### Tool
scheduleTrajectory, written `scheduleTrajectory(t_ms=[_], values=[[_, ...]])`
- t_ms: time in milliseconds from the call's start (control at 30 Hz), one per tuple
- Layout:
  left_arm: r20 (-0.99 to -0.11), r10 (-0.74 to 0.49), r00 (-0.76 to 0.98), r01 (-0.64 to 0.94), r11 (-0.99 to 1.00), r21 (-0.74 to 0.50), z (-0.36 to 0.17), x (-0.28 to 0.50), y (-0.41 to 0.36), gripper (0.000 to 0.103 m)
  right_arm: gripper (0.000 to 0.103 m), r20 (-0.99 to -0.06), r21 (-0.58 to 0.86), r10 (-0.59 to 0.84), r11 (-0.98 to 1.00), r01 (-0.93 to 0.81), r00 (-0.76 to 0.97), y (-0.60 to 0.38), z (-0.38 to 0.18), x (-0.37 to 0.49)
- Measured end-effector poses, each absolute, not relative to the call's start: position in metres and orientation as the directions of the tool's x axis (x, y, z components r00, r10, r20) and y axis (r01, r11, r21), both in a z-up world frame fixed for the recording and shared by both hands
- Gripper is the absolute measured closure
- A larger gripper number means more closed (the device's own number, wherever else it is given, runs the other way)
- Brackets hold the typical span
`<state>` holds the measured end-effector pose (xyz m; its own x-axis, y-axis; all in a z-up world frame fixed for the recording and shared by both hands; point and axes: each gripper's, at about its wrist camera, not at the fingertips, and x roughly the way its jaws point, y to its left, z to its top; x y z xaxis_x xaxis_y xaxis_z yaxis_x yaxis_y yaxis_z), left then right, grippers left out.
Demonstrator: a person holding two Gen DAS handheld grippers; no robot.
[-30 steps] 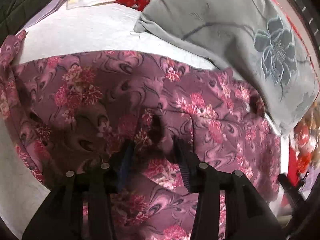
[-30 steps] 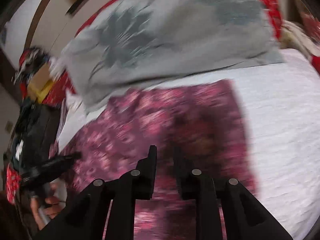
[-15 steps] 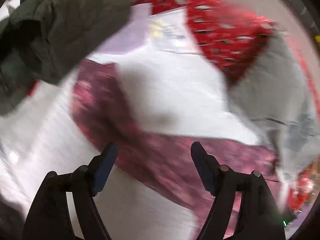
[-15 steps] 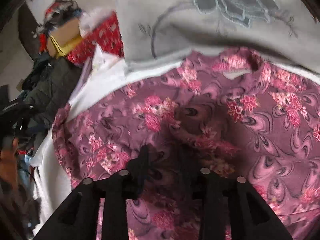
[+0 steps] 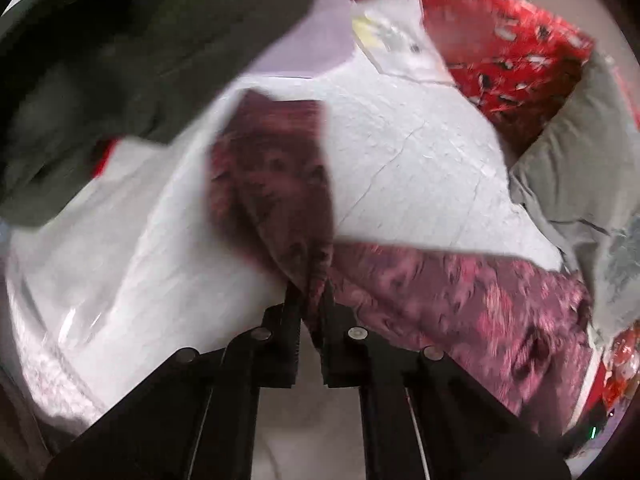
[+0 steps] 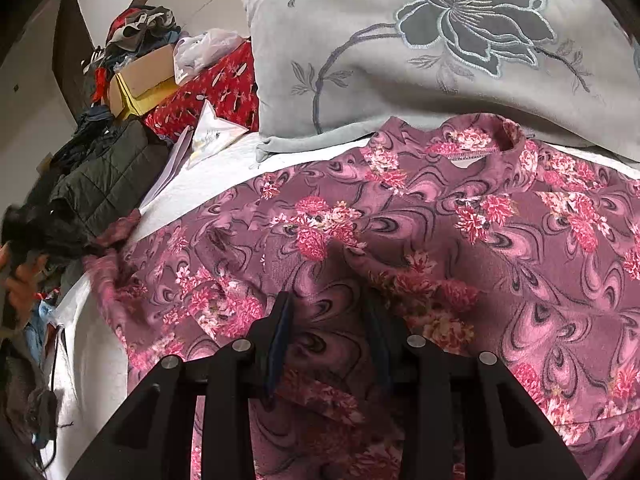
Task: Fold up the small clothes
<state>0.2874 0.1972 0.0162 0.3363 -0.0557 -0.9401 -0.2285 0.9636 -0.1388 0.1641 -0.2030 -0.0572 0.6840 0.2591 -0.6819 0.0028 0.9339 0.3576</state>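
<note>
left wrist view: the left gripper sits at lower centre, its jaws pinched narrow on a bunched fold of the mauve floral top. a sleeve of that top rises blurred toward frame centre, and the rest spreads to the lower right over the white bed sheet. a dark green jacket fills the upper left; a red patterned cloth lies at upper right, with a grey pillow at the right edge.

right wrist view: the right gripper at lower centre has its jaws spread apart, pressed down on the floral top, gripping nothing. the top lies flat across centre and right, its neckline touching the grey embroidered pillow above.
</note>
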Motion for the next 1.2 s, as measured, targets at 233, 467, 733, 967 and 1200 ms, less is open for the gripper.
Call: scheduleTrajectory(t_ms=[233,467,733,967,1200], values=[[-0.939,-0.158,0.305,-0.295,0.922,-0.251,-0.01,0.23,0.234,0.092,0.065,-0.671,0.377,0.271,0.926,0.003,0.69,-0.205,-0.059,0.163],[-0.902,-0.008,0.431,-0.262,0.956,-0.134,0.03,0.252,0.224,0.041,0.065,-0.664,0.391,0.281,0.92,0.001,0.692,-0.207,-0.059,0.162],[-0.91,0.289,0.299,-0.098,0.957,0.272,-0.002,0.301,0.174,0.029,0.065,-0.645,0.434,0.312,0.901,-0.001,0.697,-0.213,-0.061,0.162],[-0.898,0.333,0.289,-0.126,0.943,0.309,-0.016,0.309,0.171,0.097,0.065,-0.67,0.423,0.307,0.906,0.008,0.675,-0.21,-0.057,0.166],[-0.857,0.299,0.419,-0.105,0.954,0.282,0.031,0.296,0.139,0.097,0.041,-0.754,0.334,0.257,0.943,0.016,0.605,-0.205,-0.034,0.167]])
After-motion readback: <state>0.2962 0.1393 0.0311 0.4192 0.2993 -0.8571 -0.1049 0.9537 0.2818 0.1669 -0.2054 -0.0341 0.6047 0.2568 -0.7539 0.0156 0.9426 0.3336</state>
